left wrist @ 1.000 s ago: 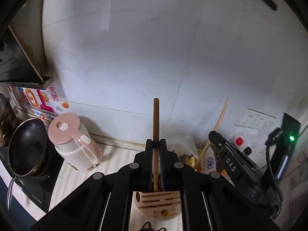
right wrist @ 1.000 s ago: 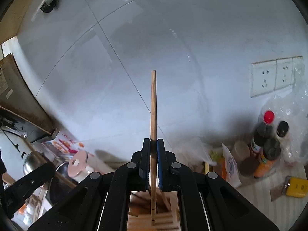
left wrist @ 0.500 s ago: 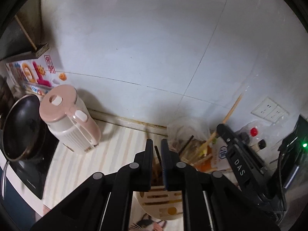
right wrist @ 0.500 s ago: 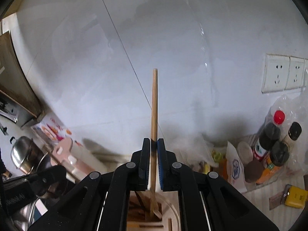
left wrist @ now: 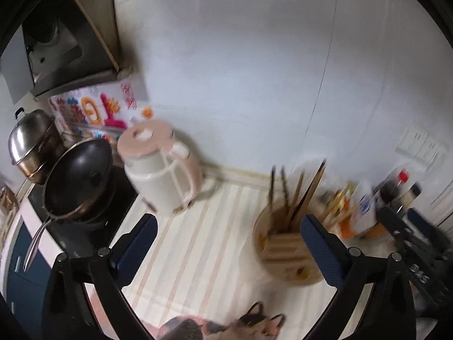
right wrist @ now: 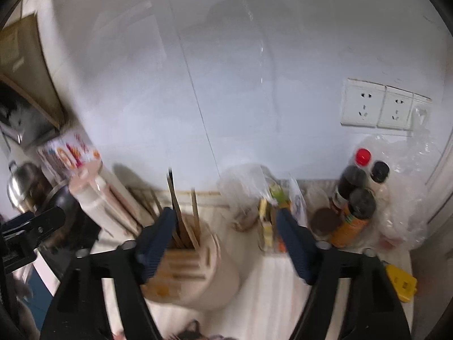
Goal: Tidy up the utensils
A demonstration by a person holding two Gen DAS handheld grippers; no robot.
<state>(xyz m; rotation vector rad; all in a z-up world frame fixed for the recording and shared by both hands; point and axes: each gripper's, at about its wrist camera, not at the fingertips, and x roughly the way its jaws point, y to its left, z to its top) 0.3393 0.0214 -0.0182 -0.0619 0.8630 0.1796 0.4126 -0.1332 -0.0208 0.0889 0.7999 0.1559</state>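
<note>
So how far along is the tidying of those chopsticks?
Done: several chopsticks stand in the round holder on the counter. In hand: nothing; the left hand-held gripper and right hand-held gripper are both opening with no utensil between their jaws. Left: no loose utensils show in these views.

home kitchen: wok (left wrist: 79, 175), kettle (left wrist: 158, 167), tiled wall (left wrist: 240, 65)

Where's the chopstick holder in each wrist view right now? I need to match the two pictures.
Left wrist: chopstick holder lower right, by the right-hand finger.
Right wrist: chopstick holder lower left of centre, behind the left-hand finger.
Shared landmark: pink-lidded kettle, left of the holder in both.
</note>
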